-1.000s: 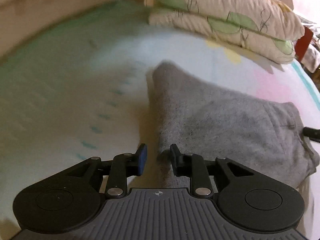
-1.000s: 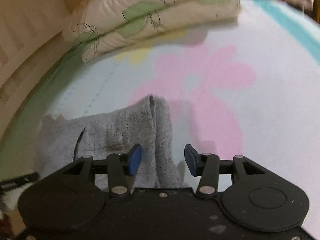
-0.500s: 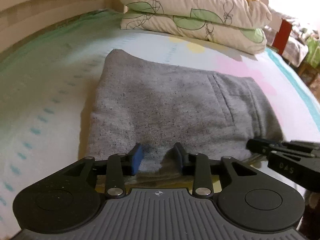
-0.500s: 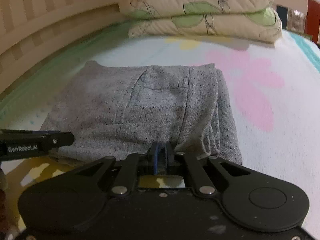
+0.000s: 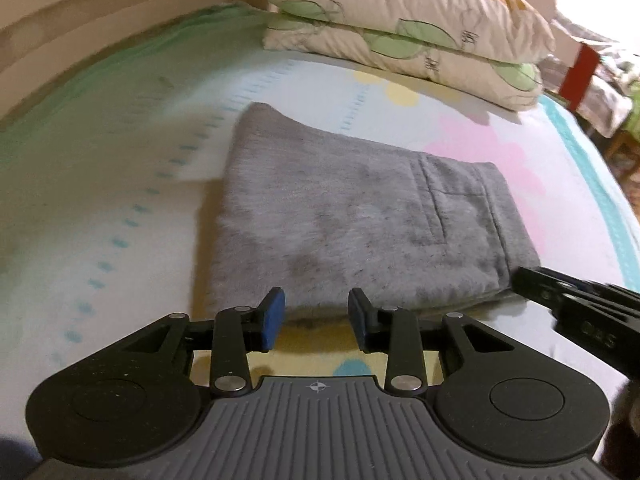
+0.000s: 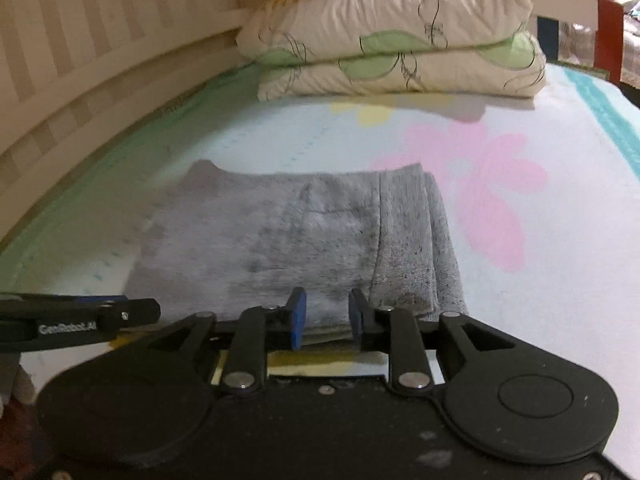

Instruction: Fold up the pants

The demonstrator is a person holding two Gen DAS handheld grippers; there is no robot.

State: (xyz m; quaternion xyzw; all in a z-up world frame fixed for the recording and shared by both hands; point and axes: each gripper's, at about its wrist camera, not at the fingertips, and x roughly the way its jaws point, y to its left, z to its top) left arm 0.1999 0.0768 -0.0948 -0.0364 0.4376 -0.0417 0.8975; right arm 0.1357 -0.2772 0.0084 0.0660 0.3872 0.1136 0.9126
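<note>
The grey pants (image 5: 340, 220) lie folded in a flat rectangle on the flowered bed sheet (image 5: 120, 160), back pocket up. My left gripper (image 5: 318, 308) is open just short of their near edge, with nothing between its pads. The right gripper (image 5: 560, 292) shows at the right edge of the left wrist view. In the right wrist view the pants (image 6: 300, 232) lie straight ahead, waistband to the right. My right gripper (image 6: 326, 312) hovers at their near edge and its jaws are opening. Grey cloth shows in the gap, and the pads do not press on it. The left gripper (image 6: 100, 320) reaches in from the left.
Two stacked leaf-print pillows (image 5: 400, 28) (image 6: 392, 40) lie at the head of the bed beyond the pants. A slatted wooden bed frame (image 6: 80, 60) runs along the left side. The sheet's teal-striped edge (image 6: 608, 112) is at the right, with furniture beyond it.
Both grippers drew back toward the near side and let go of the pants' edge. The right jaws, shut half a second ago, have parted. The pants now lie flat and folded.
</note>
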